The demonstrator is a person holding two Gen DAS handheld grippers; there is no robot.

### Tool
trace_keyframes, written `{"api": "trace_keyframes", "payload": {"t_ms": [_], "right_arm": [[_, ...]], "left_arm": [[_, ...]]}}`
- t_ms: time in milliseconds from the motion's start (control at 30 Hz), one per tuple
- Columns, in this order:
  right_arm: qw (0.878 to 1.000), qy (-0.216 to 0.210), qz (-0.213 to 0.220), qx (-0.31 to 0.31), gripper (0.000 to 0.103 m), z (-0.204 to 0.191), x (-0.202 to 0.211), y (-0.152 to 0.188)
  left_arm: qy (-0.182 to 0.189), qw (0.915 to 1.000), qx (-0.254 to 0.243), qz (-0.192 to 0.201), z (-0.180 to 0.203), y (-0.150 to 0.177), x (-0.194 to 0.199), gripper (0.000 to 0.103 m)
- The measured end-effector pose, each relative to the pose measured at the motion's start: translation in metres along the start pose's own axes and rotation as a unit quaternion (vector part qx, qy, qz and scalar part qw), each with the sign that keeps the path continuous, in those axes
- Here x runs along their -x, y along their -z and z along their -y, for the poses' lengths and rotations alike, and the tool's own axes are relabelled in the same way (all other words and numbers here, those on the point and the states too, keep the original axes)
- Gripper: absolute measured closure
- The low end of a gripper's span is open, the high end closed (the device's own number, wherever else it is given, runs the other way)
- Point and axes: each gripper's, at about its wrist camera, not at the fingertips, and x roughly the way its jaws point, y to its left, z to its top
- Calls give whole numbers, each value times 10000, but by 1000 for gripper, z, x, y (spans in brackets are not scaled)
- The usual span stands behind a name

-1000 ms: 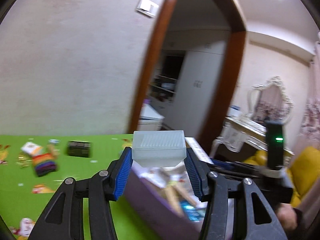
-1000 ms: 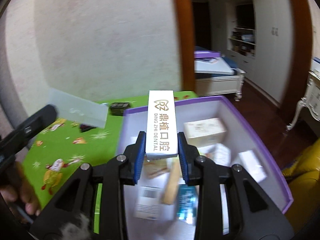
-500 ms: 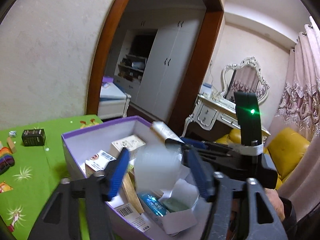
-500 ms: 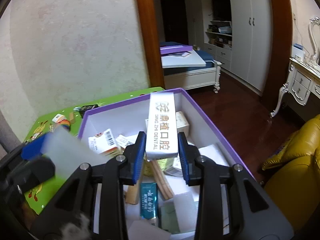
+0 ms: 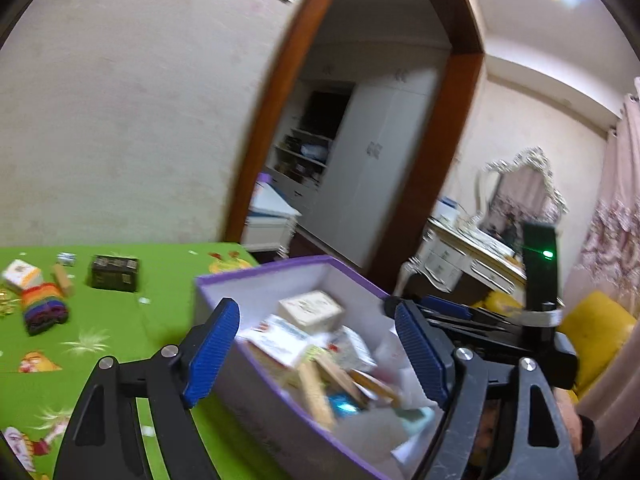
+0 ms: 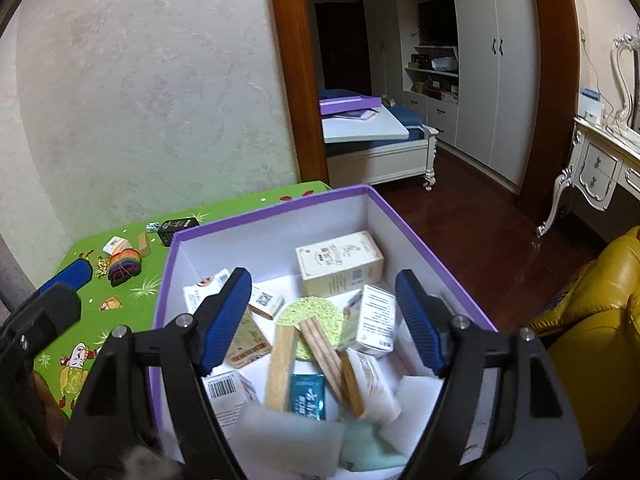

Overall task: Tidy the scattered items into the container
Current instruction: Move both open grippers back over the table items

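Left wrist view: the left tool (image 5: 320,354) hangs over the near-left corner of the purple-rimmed box (image 5: 288,270), its blue pads wide apart and opening further, nothing between them. The picture is smeared, yet the box shows as a long rectangle running from near right to far left, its white inside heaped with small cartons and wooden sticks. It stands at the right end of the green bench (image 5: 120,320). Left of the box, still scattered on the bench, lie a dark box (image 5: 115,279), a rainbow-striped bundle (image 5: 43,308) and a white carton (image 5: 22,276). The right tool (image 5: 460,312) reaches in from the right over the box's far rim.

Right wrist view: the right tool (image 6: 324,318) is over the box (image 6: 276,206), its pads apart and widening, gripping nothing. Below it, two wooden sticks (image 6: 282,364) lie with their long axes roughly away from the camera, leaning towards each other at the far end on a green round sponge (image 6: 316,312). A cream carton (image 6: 340,260) lies crosswise near the far wall. A teal packet (image 6: 308,396) and white foam pieces lie nearest. The left tool (image 6: 64,280) shows at the left edge over the bench (image 6: 128,304).
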Motion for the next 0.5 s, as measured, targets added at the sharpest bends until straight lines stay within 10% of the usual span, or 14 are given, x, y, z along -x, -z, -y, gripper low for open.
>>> {"api": "trace_keyframes", "payload": {"t_ms": [500], "right_arm": [[9915, -1056, 259, 709, 25, -116, 9, -17]], "left_arm": [[-1880, 9763, 1008, 378, -156, 3, 57, 27]]}}
